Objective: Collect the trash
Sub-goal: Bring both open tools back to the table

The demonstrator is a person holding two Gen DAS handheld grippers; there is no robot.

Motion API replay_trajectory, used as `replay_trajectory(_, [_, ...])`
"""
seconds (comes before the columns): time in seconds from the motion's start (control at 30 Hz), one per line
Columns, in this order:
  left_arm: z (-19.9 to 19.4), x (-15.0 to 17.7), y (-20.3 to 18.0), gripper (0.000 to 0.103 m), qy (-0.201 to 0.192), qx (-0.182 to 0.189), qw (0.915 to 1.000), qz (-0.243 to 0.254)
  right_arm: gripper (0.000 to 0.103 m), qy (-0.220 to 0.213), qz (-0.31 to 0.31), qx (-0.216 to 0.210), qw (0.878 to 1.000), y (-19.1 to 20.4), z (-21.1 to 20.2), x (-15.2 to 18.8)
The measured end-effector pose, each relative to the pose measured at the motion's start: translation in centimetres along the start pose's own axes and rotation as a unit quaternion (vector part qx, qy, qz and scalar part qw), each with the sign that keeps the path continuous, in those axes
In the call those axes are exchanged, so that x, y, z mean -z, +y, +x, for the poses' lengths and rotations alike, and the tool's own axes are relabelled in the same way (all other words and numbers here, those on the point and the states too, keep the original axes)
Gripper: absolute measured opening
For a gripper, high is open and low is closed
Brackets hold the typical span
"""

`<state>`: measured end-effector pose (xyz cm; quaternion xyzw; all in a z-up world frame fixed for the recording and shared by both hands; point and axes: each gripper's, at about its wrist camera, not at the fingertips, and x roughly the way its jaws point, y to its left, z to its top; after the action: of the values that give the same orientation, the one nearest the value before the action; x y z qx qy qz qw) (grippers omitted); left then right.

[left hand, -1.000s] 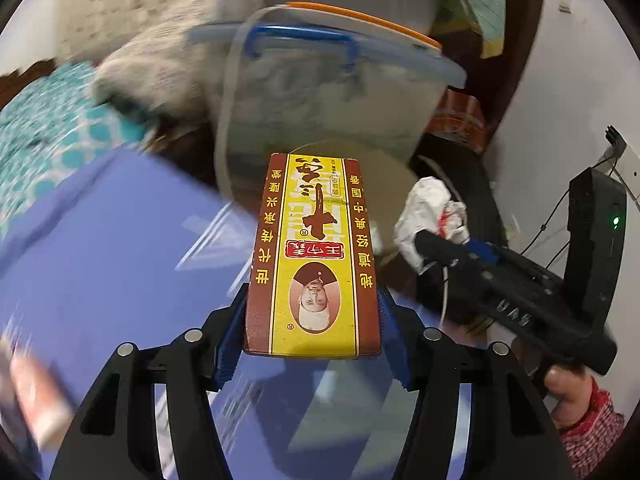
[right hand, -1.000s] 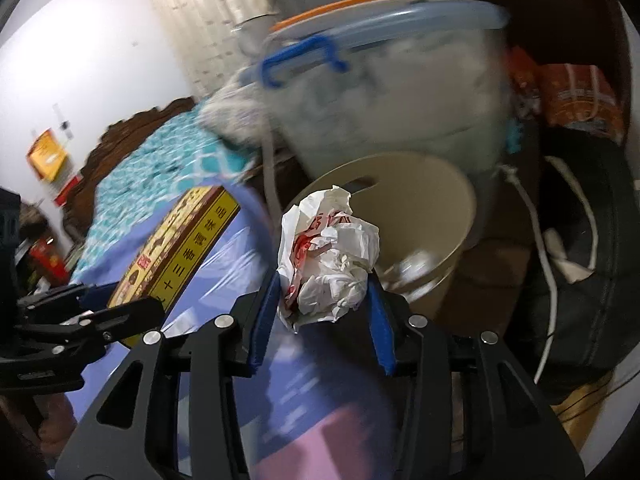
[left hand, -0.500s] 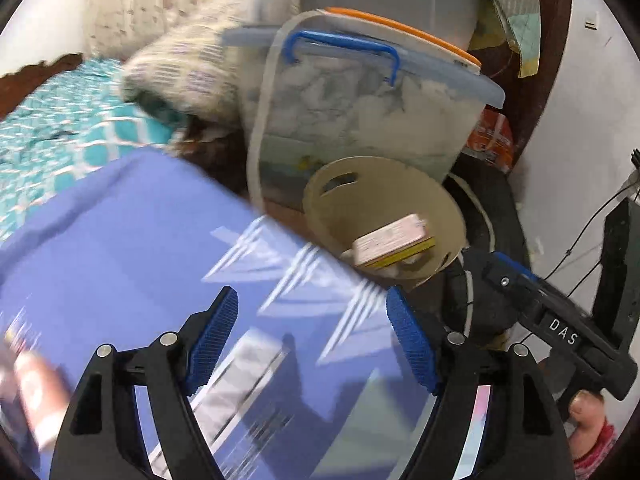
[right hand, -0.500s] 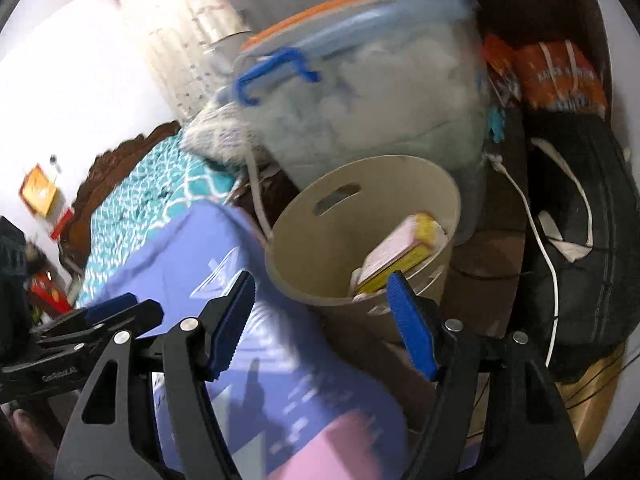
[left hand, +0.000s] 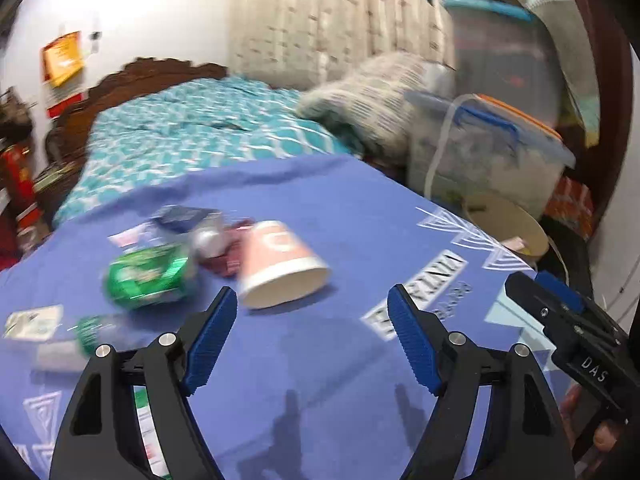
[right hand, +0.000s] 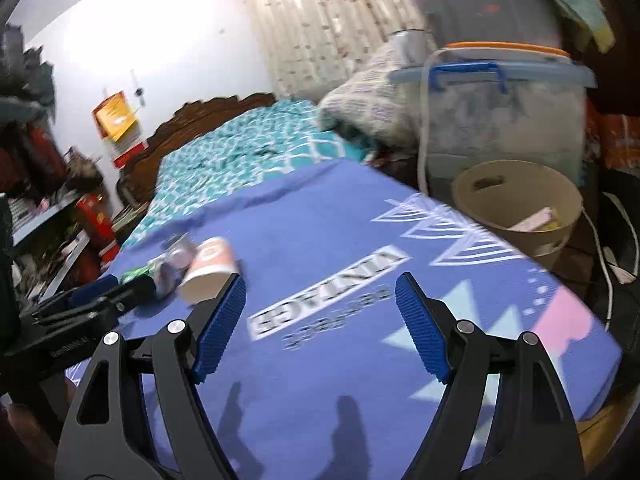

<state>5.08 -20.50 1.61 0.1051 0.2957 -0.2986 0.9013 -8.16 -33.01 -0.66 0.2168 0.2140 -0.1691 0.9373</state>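
Both pairs of tongs stand apart with nothing between the pads. The left gripper (left hand: 312, 334) hangs over the purple printed cloth (left hand: 360, 220); the right gripper (right hand: 320, 326) hangs over the same cloth, and its jaws have just been opening further.

The step in hand looks like reaching for the next piece of trash. The nearest is the orange paper cup (left hand: 280, 264), lying on its side at about eleven o'clock from the left gripper's blue pads (left hand: 208, 340), mouth towards the camera. A sound approach would be to close across the cup's walls near the middle, lightly, since thin paper will likely crush.

Just beyond, towards ten o'clock, lies a green wrapper (left hand: 146, 276) and a blurred heap of small packets (left hand: 212, 240), close enough to be nudged. Further off at two o'clock stands the tan waste bin (right hand: 520, 208), already holding a box, with a clear storage tub (right hand: 504, 120) behind it. The bed (left hand: 192, 132) lies at twelve o'clock.
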Motion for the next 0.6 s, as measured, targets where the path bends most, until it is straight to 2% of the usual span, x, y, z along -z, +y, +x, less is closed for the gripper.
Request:
replay_trajectory(0.2, [-3.5, 1.6, 4.3, 0.075, -0.023, -0.037, 0.9988, -0.021, 0.078, 0.018, -0.027, -0.031, 0.999, 4.5, 0.5, 1.0])
replay_trajectory(0.4, [-4.7, 3.6, 7.6, 0.075, -0.015, -0.06, 0.9971, -0.045, 0.078, 0.039, -0.062, -0.051, 0.996, 8.2, 1.1, 2.7])
replay_trajectory(0.6, [-5.2, 5.4, 10.4, 0.075, -0.007, -0.083, 0.9945, -0.063, 0.078, 0.056, -0.087, -0.062, 0.993, 10.2, 1.6, 3.6])
